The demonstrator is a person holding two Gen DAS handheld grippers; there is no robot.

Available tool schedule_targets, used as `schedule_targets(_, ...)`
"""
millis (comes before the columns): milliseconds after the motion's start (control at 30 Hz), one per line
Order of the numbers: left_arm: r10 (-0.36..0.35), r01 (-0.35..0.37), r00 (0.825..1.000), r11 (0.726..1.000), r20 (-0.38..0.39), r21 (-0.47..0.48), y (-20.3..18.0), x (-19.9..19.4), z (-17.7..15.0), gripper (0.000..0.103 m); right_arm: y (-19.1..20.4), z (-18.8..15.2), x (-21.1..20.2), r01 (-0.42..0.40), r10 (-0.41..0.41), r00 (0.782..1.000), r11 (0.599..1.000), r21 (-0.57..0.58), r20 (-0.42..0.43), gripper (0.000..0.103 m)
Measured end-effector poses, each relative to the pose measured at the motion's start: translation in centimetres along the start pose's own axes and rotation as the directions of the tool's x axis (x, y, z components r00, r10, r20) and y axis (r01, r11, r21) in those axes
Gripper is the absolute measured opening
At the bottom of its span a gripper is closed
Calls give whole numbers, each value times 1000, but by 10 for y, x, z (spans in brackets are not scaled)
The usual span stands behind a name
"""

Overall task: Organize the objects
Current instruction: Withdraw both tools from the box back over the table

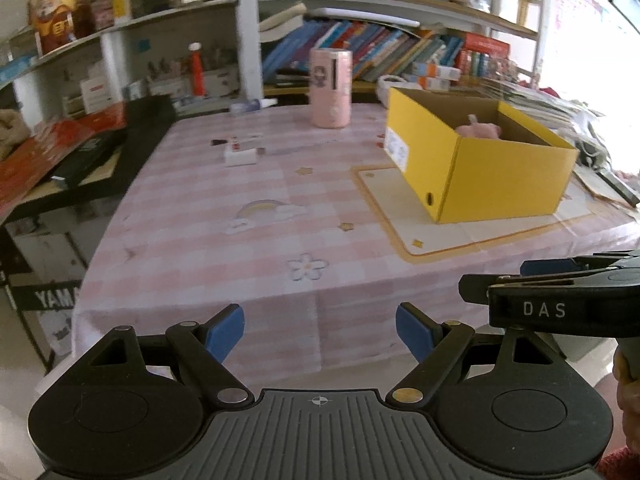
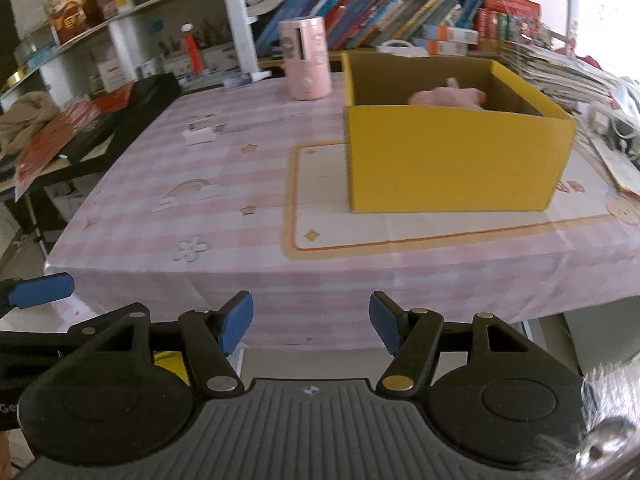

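A yellow cardboard box [image 1: 500, 176] [image 2: 448, 160] stands open on a cream mat at the table's right side. A pink soft toy [image 1: 478, 129] [image 2: 448, 96] lies inside it. A pink cylindrical canister [image 1: 331, 87] [image 2: 306, 58] stands upright at the table's far edge. A small white block [image 1: 240, 156] [image 2: 199, 135] lies at the far left of the table. My left gripper [image 1: 319, 334] is open and empty, held off the table's near edge. My right gripper [image 2: 311, 328] is open and empty, also short of the near edge; it shows side-on in the left wrist view [image 1: 520, 280].
The table has a pink checked cloth [image 1: 248, 208] [image 2: 224, 184]. Bookshelves [image 1: 400, 48] [image 2: 380, 16] stand behind it. A black side table with red papers [image 1: 60, 152] [image 2: 64, 128] is on the left. A stack of papers [image 2: 568, 76] lies right of the box.
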State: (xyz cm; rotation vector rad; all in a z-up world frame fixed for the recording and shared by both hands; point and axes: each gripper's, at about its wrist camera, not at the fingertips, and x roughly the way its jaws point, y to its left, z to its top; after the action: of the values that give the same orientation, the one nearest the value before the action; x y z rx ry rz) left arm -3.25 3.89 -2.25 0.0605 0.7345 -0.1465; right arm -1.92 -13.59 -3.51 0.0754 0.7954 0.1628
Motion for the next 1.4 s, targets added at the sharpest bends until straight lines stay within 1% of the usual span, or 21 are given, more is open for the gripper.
schedule_targets(300,50,-49,999,998,20,-38,24,-10,-1,85,30,6,4,-48,49,999,997,-59,10,63)
schedule_targets(467,68,-66,997,997,48,-44,34,-15,3,85,43,11,3,-57,59,998,996,-74,34,67)
schedule_targets(833,98,-93,992,993,76,-70,57,-14,9,85,65,27,9,-76,83,994,991,-110,68,68)
schedule_targets(1133,111,-106,992,991,62,-85,71,6,21,85,75,42,31,-92,101,993,987,-130,57,68)
schedule_targets(1400,114,-110,993,989,37,-102,82,38,43,85,78,67,63,-97,103,994,985,-143,36,68)
